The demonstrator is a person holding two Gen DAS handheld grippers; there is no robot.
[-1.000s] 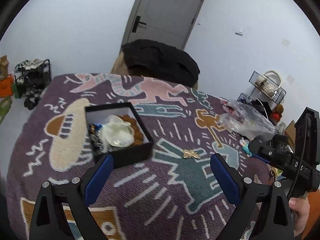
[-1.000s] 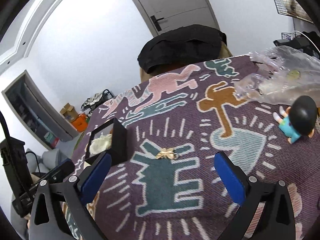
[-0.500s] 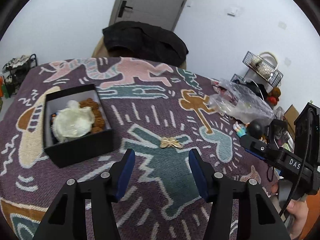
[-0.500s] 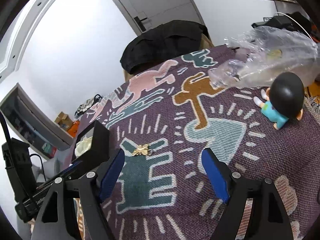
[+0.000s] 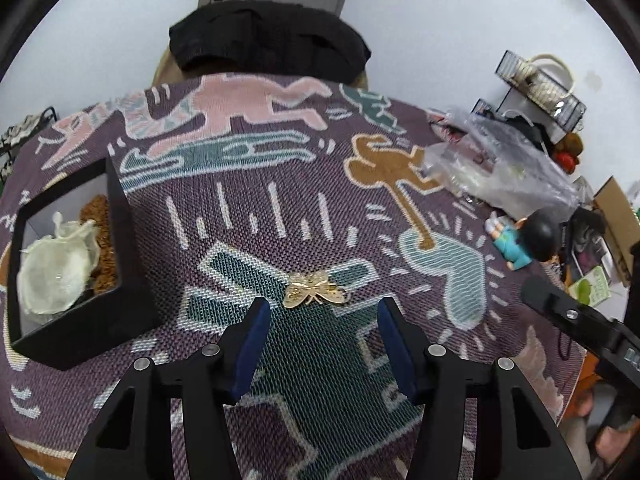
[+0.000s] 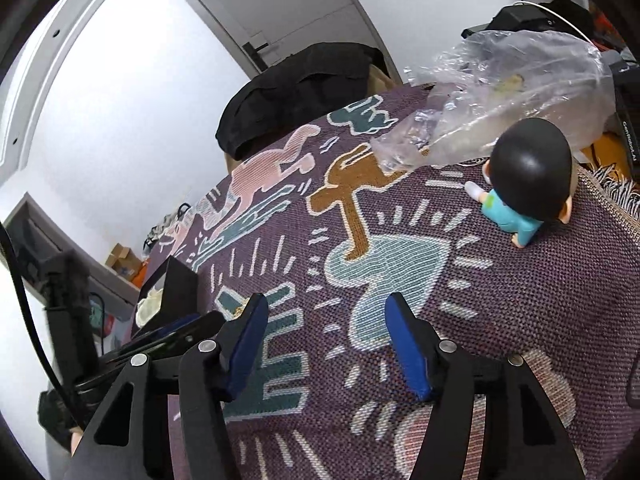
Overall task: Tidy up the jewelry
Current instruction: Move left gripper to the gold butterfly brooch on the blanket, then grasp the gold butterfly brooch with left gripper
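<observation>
A gold butterfly brooch (image 5: 314, 289) lies flat on the patterned purple cloth (image 5: 280, 208). My left gripper (image 5: 322, 316) is open and low over the cloth, its blue pads just short of the brooch, one on each side. A black jewelry box (image 5: 120, 280) stands open at the left, holding a white pouch (image 5: 56, 264) and brown beads (image 5: 102, 244). My right gripper (image 6: 326, 318) is open and empty over the cloth further right. The box (image 6: 178, 292) shows at its left, and the brooch is mostly hidden there behind its left finger.
A toy figure with a black head (image 5: 528, 240) lies at the right, also in the right wrist view (image 6: 520, 184). A crumpled clear plastic bag (image 5: 496, 164) sits behind it. A black garment (image 5: 268, 36) hangs over a chair at the far edge.
My left gripper has moved forward and down to the brooch and narrowed its opening. My right gripper has swung right, toward the toy figure, and also narrowed.
</observation>
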